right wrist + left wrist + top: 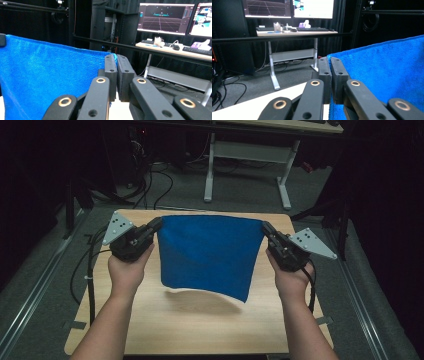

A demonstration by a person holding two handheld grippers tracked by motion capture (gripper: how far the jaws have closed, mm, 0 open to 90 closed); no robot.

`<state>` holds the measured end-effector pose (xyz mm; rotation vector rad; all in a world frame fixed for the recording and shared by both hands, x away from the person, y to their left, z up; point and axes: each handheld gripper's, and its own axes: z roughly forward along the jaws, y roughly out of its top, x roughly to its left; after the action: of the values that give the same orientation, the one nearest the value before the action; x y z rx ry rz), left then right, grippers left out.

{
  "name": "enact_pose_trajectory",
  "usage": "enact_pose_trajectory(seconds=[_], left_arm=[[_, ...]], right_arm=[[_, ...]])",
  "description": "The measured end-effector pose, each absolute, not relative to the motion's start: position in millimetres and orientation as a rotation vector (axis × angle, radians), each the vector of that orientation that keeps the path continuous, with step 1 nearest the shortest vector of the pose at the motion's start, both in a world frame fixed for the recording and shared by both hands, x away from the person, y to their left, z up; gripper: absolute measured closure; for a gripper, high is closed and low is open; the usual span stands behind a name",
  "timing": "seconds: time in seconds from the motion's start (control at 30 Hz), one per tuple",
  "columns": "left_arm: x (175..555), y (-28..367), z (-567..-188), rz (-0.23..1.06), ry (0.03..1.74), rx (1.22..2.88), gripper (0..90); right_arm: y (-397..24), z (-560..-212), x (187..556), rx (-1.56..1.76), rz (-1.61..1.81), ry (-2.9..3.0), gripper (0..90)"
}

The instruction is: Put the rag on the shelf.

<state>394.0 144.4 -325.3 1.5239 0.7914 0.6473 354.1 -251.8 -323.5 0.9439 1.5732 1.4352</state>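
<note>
**Student:** Grippers first, please. What are the two of them doing in this figure?

**Operator:** Left gripper point(159, 225) and right gripper point(265, 227) each have their jaws pressed together on one top corner of the blue cloth point(207, 252). In the left gripper view, the cloth's corner is pinched between the pads point(331, 75); the right gripper view shows the same at the other corner point(116, 72).

**Student:** Why do you hold it by the corners rather than the middle?

**Operator:** I take the corners so the top edge is drawn nearly straight between my two grippers. With the edge taut, the rest hangs as one flat sheet instead of a bunch, and I can see its whole outline.

**Student:** Where is the cloth relative to the table?

**Operator:** It hangs above the wooden table point(200, 320), between the hands. In the high view the lower edge casts a shadow on the wood below it, so I judge the cloth clear of the surface. That lower edge slants, with the corner on my right hanging lowest.

**Student:** Why keep the hands level and well apart?

**Operator:** Level hands keep the top edge even; the spread matches the cloth's width, so there is no slack between the grips. I judge this a good pose for laying it out flat or folding it next.

**Student:** Any risk?

**Operator:** Each grip holds little fabric, so a sharp tug could pull a corner free.
</note>
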Motion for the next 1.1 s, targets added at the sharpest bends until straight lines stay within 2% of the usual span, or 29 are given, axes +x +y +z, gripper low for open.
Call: enact_pose_trajectory(seconds=[0.23, 0.4, 0.83, 1.1], left_arm=[[397.3, 141.8, -317.2, 0.666, 0.775, 1.527, 88.1], [415.2, 141.4, -316.7, 0.65, 0.787, 1.548, 88.1], [462.4, 133.0, -308.6, 0.749, 0.778, 1.584, 88.1], [491.2, 130.2, -307.0, 0.748, 0.812, 1.559, 88.1]], right_arm=[[-253.2, -314.8, 355.8, 0.934, 1.431, 1.562, 88.6], [-254.9, -312.0, 363.4, 0.941, 1.427, 1.562, 88.7], [-256.0, -298.6, 406.9, 0.987, 1.411, 1.552, 88.8], [-255.3, -295.2, 437.4, 0.985, 1.388, 1.54, 88.9]])
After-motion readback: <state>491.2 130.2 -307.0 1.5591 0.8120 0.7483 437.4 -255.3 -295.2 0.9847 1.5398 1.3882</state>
